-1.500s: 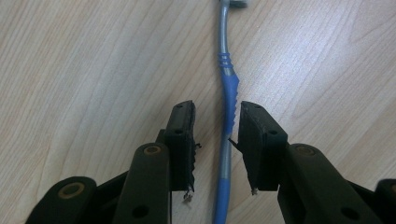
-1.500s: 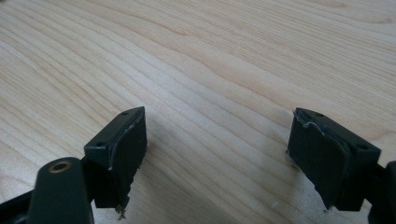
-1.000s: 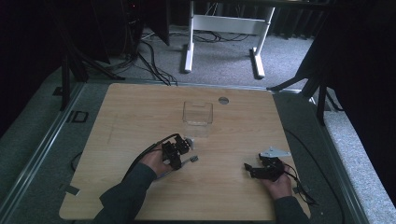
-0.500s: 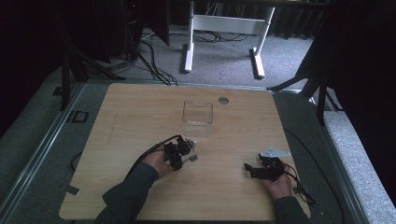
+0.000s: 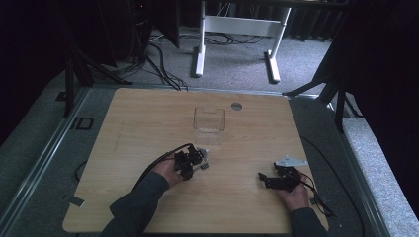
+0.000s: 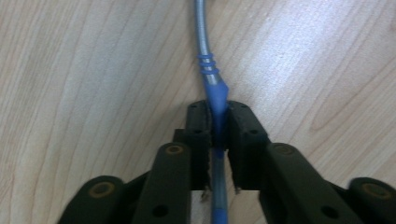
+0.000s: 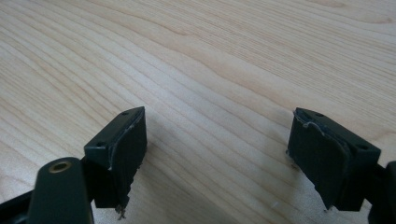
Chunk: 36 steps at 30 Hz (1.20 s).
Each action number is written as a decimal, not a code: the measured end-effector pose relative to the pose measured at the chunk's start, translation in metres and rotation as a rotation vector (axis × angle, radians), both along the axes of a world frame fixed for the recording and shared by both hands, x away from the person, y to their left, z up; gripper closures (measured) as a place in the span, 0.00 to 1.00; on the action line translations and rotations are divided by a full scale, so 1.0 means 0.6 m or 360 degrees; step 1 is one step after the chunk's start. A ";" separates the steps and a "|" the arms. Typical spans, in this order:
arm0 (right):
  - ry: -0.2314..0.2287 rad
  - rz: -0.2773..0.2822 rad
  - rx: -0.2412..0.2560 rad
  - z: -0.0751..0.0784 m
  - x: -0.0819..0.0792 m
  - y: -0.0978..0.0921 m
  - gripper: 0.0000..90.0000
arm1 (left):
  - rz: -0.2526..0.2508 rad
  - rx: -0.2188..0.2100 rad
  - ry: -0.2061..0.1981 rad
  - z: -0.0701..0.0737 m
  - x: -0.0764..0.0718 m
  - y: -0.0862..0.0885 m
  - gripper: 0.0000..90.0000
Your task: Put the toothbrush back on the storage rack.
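Observation:
My left gripper (image 6: 218, 112) is shut on a slender tool (image 6: 208, 70) with a blue handle and a silver metal shaft. The shaft runs forward from the jaws, low over the wooden table (image 6: 93, 70). In the high view the left gripper (image 5: 193, 162) sits at the table's middle front, and a small grey end of the tool (image 5: 204, 166) pokes out to its right. My right gripper (image 7: 219, 128) stands open just above bare wood with nothing between its pads. In the high view the right gripper (image 5: 264, 178) rests near the front right, jaws pointing left.
A clear plastic box (image 5: 209, 119) stands upright behind the left gripper, toward the back middle of the table (image 5: 138, 113). A round grey grommet (image 5: 236, 105) sits in the tabletop by the far edge. White desk legs (image 5: 200, 47) stand on the floor beyond.
The left gripper has shifted a little to the right and nearer, carrying the tool. The right gripper has stayed where it was.

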State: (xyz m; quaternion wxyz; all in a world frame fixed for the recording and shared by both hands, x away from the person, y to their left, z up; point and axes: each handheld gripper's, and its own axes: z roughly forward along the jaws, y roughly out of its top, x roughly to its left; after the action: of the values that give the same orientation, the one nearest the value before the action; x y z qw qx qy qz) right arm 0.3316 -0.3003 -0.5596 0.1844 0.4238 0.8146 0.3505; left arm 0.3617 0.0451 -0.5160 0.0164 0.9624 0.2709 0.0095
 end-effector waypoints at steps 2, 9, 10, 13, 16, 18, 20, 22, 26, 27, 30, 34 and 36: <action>0.0000 0.0000 -0.0001 0.000 0.000 0.000 0.21 | -0.0002 -0.0004 0.0007 0.000 0.000 0.000 0.90; 0.0000 0.0000 0.0000 0.000 0.000 0.000 0.21 | 0.0009 -0.0017 0.0014 0.003 0.002 0.003 0.92; 0.0000 0.0000 0.0000 0.000 0.000 0.000 0.21 | 0.0016 -0.0022 0.0012 0.004 0.002 0.004 0.92; -0.0001 0.0000 0.0000 0.000 0.000 0.000 0.21 | 0.0015 -0.0029 0.0009 0.007 0.000 0.006 0.92; 0.0000 0.0000 0.0000 0.000 0.000 0.000 0.21 | 0.0015 -0.0032 0.0004 0.011 0.000 0.008 0.92; 0.0000 0.0000 0.0000 0.000 0.000 0.000 0.21 | 0.0027 -0.0042 0.0000 0.012 0.000 0.008 0.92; 0.0000 0.0000 0.0000 0.000 0.000 0.000 0.21 | 0.0027 -0.0050 -0.0004 0.014 0.000 0.010 0.92; -0.0001 0.0000 0.0000 0.000 0.000 0.000 0.21 | 0.0037 -0.0054 -0.0009 0.017 0.001 0.011 0.92; 0.0000 0.0000 0.0000 0.000 0.000 0.000 0.21 | 0.0058 -0.0071 -0.0027 0.022 0.002 0.016 0.92; 0.0000 0.0001 0.0000 0.000 0.000 0.000 0.21 | 0.0064 -0.0073 -0.0029 0.025 0.003 0.017 0.92; 0.0000 0.0000 0.0000 0.000 0.000 0.000 0.21 | 0.0072 -0.0083 -0.0040 0.028 0.003 0.019 0.92; 0.0001 0.0000 0.0001 0.000 0.000 0.000 0.21 | 0.0084 -0.0101 -0.0065 0.037 0.004 0.022 0.92; 0.0001 0.0000 0.0001 0.000 0.000 0.000 0.21 | 0.0090 -0.0113 -0.0076 0.040 0.004 0.024 0.92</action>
State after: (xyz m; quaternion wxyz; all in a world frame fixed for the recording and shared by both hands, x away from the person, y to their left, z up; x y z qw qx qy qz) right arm 0.3316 -0.3002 -0.5595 0.1841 0.4240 0.8145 0.3505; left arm 0.3643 0.0594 -0.4922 0.0568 0.9527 0.2978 0.0234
